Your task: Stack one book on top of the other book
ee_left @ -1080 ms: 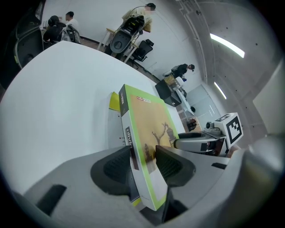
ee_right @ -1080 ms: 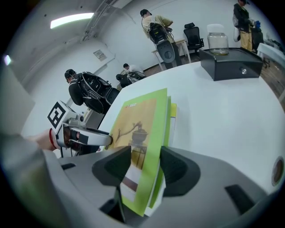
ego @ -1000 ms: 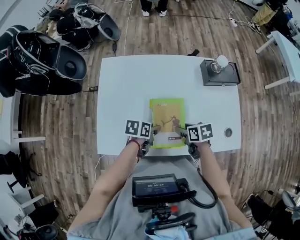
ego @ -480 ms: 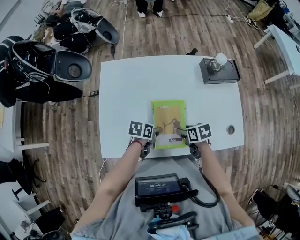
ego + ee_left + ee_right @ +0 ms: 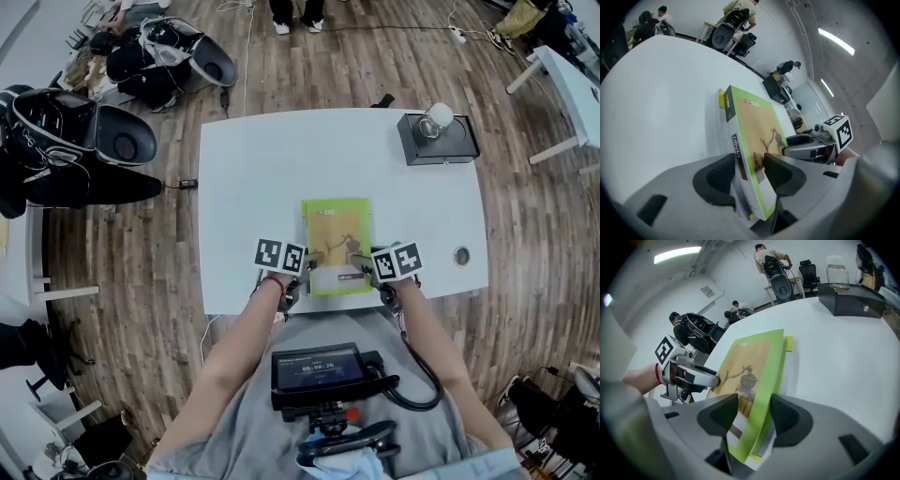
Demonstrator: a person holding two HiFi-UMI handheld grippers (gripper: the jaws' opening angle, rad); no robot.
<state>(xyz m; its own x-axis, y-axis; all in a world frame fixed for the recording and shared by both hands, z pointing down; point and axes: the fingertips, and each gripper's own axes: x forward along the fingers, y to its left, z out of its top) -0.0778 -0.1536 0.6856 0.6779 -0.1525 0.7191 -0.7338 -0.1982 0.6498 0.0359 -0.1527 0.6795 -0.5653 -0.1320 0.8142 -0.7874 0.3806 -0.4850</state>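
Note:
A green book [image 5: 336, 239] lies on top of a yellow book on the white table [image 5: 253, 169], at its near edge. Only a far corner of the yellow book [image 5: 722, 99] [image 5: 788, 344] sticks out from under it. My left gripper [image 5: 307, 270] clamps the stack's near left corner, one pad on the green cover [image 5: 754, 126] and one on the spine side. My right gripper [image 5: 362, 266] clamps the near right corner, its pads above and below the green cover [image 5: 750, 366]. Each gripper shows in the other's view: the right gripper [image 5: 808, 149], the left gripper [image 5: 691, 376].
A black box [image 5: 439, 142] with a glass globe on it stands at the table's far right corner. A small round fitting [image 5: 460, 256] sits near the right edge. Dark chairs and bags [image 5: 84, 131] crowd the floor on the left. A screen unit [image 5: 319, 370] hangs at the person's chest.

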